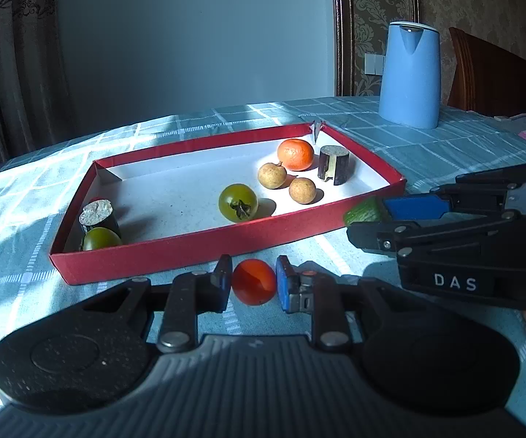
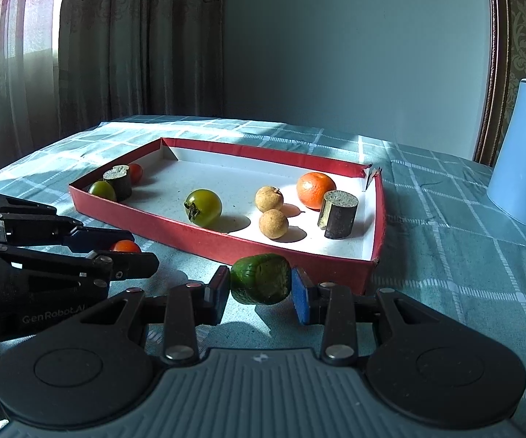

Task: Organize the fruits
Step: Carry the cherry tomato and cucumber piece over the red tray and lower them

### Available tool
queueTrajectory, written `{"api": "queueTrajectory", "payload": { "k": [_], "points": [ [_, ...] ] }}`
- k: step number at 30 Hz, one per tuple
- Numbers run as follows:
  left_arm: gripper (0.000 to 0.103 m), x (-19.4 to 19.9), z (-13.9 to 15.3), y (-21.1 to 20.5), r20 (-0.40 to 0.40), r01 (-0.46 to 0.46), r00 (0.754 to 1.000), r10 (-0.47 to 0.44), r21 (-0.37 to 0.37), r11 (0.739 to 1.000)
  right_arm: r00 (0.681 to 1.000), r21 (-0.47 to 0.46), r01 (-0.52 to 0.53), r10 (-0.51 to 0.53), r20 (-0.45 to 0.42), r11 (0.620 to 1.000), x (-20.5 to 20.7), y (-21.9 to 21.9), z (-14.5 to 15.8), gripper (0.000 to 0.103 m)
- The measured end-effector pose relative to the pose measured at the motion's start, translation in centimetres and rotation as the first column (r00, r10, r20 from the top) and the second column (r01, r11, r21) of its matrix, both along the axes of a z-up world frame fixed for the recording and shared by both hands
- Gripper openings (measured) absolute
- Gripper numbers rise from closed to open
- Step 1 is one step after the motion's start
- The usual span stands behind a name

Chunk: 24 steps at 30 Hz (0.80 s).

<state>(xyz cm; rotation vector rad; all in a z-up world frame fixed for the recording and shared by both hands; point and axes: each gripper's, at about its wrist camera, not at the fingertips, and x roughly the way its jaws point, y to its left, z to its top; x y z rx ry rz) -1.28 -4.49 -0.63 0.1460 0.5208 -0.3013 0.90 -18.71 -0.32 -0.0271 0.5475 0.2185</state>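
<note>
Red cherry tomato (image 1: 253, 281) sits pinched between your left gripper (image 1: 253, 284) fingers, just before the red tray (image 1: 204, 252) on the desk (image 2: 445, 226). Your right gripper (image 2: 261, 286) fingers clamp a green cucumber chunk (image 2: 261, 283), seemingly lifted.

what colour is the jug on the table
Light blue jug, plain, no pattern; clearest in the left wrist view.
</note>
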Motion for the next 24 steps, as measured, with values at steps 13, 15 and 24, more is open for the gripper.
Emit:
{"api": "queueTrajectory", "payload": {
  "k": [13,15,24],
  "points": [
    [0.023,0.7,1.4,0.7,0.093,-0.21,0.973,0.209,0.004,0.978,0.997,0.033,0.035,-0.037,0.067,0.999,-0.6,-0.6,0.9,0.035],
    [0.023,1.2,1.8,0.8,0.098,-0.238,0.967,0.237,0.0,0.971,0.996,0.046,0.045,-0.048,0.075,0.998,-0.6,-0.8,1.1,0.035],
    [0.023,4.5,2.5,1.0,0.067,-0.288,0.955,0.288,-0.011,0.958,0.995,0.029,0.052,-0.054,0.084,0.998,0.6,-0.7,1.5,0.035]
  ]
}}
